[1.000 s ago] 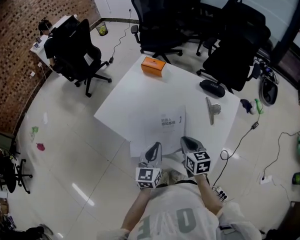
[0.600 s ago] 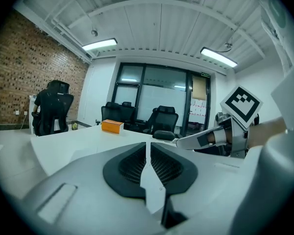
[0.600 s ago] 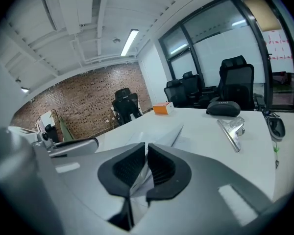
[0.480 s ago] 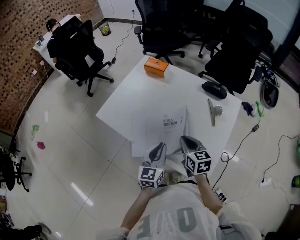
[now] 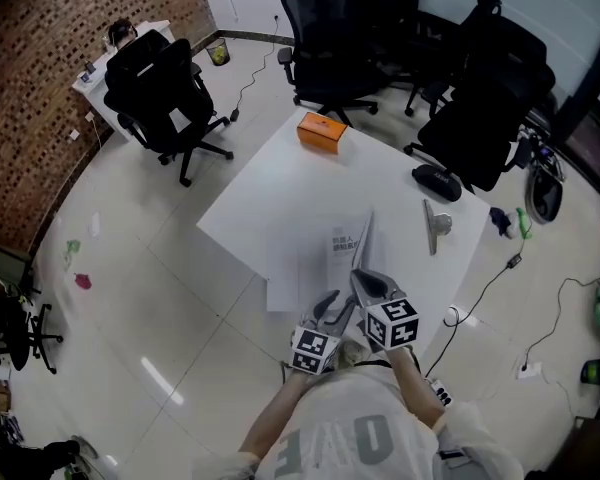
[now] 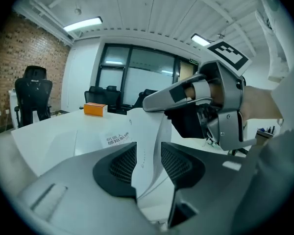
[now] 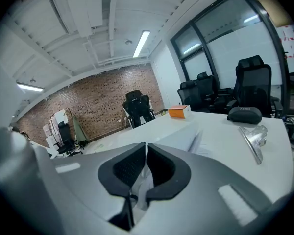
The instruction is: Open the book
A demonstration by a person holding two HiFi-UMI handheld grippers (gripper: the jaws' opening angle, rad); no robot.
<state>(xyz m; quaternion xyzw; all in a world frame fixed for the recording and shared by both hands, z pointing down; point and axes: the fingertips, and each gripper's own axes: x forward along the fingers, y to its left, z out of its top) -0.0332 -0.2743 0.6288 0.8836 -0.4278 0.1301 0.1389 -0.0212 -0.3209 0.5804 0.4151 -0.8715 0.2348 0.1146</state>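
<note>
At the near edge of the white counter (image 5: 270,188), low in the middle of the head view, lay the white book (image 5: 325,258), with dark print on its face. Its front cover (image 5: 364,240) stood raised, a thin white sheet tilted up along its right side while the pages below lay flat. The right tool (image 5: 366,281) reached in from the lower middle of the frame, and its own view showed the two dark pads pressed nearly together with the edge of that white sheet pinched between them. Just to its left, the left tool (image 5: 329,306) pointed toward the same spot. Its view showed the pads held apart with the lifted cover standing upright in the gap, and whether either pad touched the sheet could not be told. The right tool's jaw crossed the upper right of that view, close above the sheet.

Toward the far corner of the counter, in the upper middle of the head view, sat an orange box (image 5: 321,131), well apart from the book. A black case (image 5: 437,181) rested near the right edge. Black office chairs (image 5: 330,38) stood on the pale floor beyond the counter.
</note>
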